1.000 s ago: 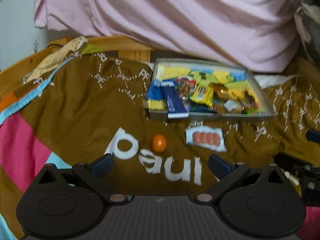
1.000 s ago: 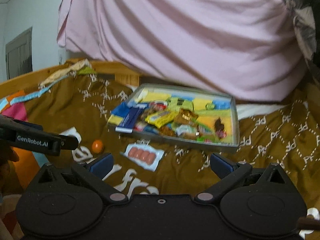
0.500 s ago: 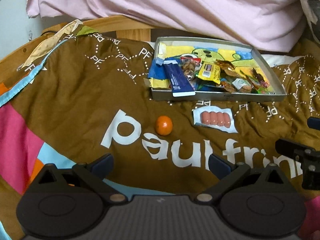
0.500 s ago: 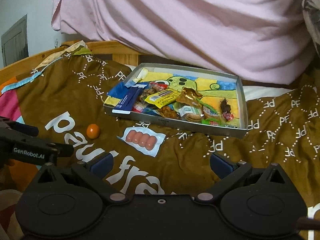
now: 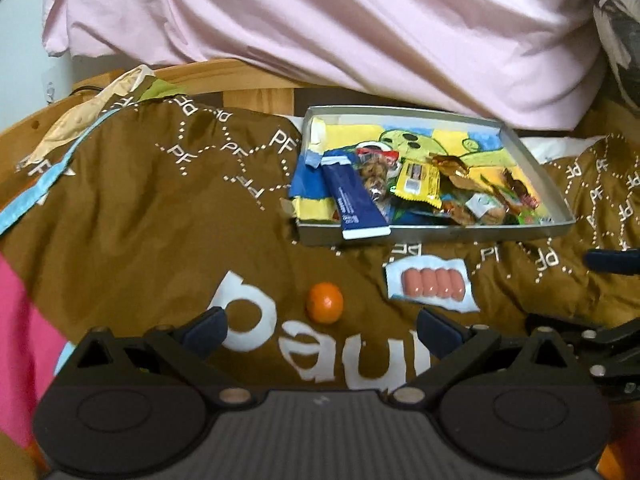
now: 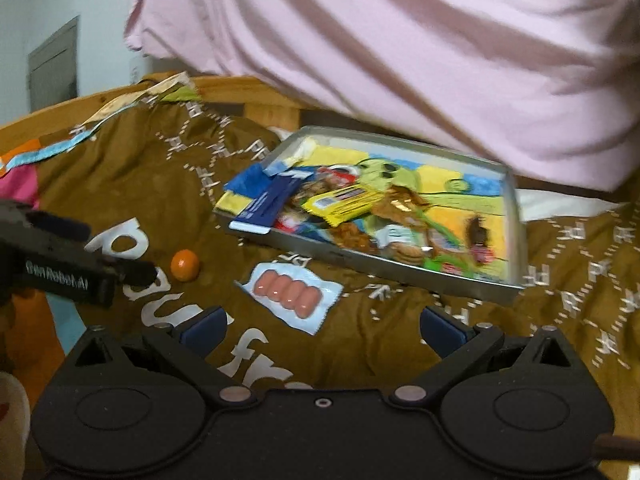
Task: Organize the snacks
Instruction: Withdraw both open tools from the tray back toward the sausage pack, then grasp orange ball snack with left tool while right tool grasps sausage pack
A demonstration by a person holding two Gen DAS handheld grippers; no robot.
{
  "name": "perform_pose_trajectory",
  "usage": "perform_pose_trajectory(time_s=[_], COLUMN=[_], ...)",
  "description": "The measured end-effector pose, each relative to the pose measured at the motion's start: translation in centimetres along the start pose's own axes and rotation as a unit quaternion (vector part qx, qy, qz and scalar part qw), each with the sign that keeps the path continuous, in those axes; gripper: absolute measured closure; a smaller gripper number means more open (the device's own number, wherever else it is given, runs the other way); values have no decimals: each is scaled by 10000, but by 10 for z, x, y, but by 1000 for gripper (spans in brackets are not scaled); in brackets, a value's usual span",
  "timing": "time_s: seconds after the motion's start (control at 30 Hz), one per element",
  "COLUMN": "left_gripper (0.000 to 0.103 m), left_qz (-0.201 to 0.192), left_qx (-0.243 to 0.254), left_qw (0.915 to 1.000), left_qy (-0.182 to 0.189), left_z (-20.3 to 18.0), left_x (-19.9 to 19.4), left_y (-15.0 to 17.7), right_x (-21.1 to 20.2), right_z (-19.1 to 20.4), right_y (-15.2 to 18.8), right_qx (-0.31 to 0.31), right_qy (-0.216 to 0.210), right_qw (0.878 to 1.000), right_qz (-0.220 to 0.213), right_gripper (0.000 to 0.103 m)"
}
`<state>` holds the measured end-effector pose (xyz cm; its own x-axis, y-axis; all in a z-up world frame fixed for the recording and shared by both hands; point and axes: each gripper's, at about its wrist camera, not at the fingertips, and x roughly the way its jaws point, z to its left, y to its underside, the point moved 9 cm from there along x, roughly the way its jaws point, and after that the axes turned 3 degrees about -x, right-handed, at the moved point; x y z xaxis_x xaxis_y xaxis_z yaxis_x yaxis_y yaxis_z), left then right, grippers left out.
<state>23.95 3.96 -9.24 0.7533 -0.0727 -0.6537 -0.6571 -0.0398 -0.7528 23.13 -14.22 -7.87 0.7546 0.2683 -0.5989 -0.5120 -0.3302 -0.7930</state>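
**Two loose snacks are lying outside the tin tray, both grippers spread wide**

A shallow tin tray, crowded with wrapped snacks, is resting on a brown bedspread. Two items are lying outside it. A sealed pack of small sausages is lying flat just in front of the tray's near wall. A small orange fruit is sitting in front of the tray and to its left, apart from the pack.

The pack is judged light, floppy and slick, best taken by an edge of its wrapper. The fruit is judged round, firm and liable to roll, best pinched across its middle.

The left gripper is being held open and empty, the fruit just ahead between its jaw lines. The right gripper is likewise being held open and empty, the pack just ahead of its gap.
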Motion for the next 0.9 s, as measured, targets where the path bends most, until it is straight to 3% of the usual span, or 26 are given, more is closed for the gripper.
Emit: perform_pose_trajectory(time_s=[0.37,0.6,0.9], left_gripper=[0,1,5], left_qz=[59,111,223], left_qx=[-267,-191,-232], left_qw=[9992,9985,9970], left_qy=[277,499,699], left_z=[9,5,1], left_x=[27,38,52], left_y=[-9,-11,-9], right_x=[50,78,110], right_z=[19,23,27], right_y=[-3,-2,0], right_qx=[-1009,-1084,-1162], right_qy=[-765,-1175,-1254], right_qw=[9919,9869,9846], right_qz=[-65,205,372], right_gripper=[1,6,7])
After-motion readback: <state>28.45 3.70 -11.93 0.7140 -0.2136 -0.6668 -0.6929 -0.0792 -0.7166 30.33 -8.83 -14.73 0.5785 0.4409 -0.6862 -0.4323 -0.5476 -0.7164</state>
